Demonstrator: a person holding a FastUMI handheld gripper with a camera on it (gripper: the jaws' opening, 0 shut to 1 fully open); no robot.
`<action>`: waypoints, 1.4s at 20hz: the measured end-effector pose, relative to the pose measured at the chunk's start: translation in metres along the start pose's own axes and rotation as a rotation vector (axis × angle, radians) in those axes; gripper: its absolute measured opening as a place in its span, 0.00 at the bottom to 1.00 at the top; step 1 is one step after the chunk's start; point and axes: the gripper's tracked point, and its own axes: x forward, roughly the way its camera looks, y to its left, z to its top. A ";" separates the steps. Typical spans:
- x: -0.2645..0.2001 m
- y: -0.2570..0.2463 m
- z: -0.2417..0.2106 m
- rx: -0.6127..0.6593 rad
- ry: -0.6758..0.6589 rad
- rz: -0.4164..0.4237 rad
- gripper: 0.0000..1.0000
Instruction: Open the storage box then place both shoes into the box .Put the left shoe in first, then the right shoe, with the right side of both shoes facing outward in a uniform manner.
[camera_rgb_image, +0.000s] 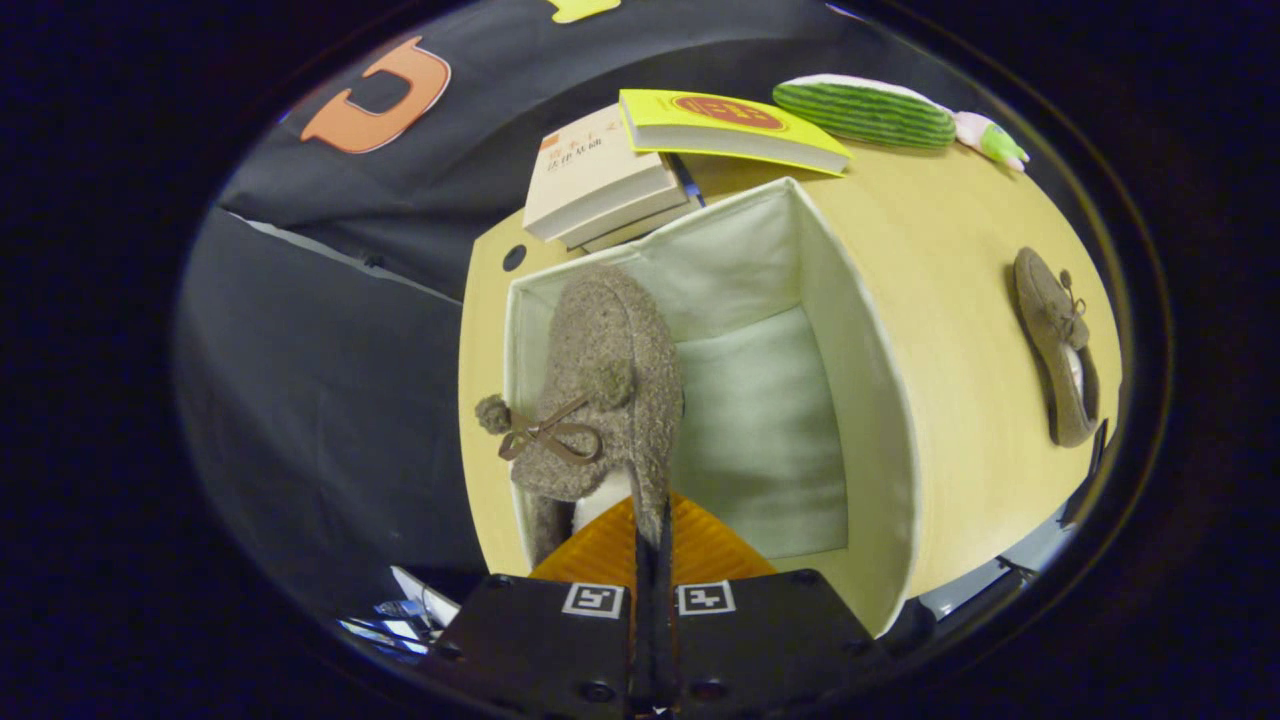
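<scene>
1. Gripper view is looking down into the open storage box (870, 400), which is sitting on the wooden table (960, 330) with its pale lining showing.
2. Gripper (652, 545) fingers are pinching tight on the heel rim of a fuzzy brown shoe (605, 380), which is hanging toe-far over the left half of the box, its bow facing left.
3. A second shoe (1055, 345) is lying on the table, well to the right of the box.
4. Books (600, 180) and a green plush toy (865, 110) are resting at the far side.
5. By my judgement, the first shoe is being placed; next comes lowering it against the left wall, releasing, then fetching the other.
</scene>
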 end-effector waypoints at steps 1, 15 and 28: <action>0.002 0.000 -0.001 -0.007 0.005 -0.005 0.07; -0.071 0.003 0.031 -0.147 -0.149 0.036 0.86; -0.237 -0.185 0.092 -0.283 -0.410 -0.149 0.95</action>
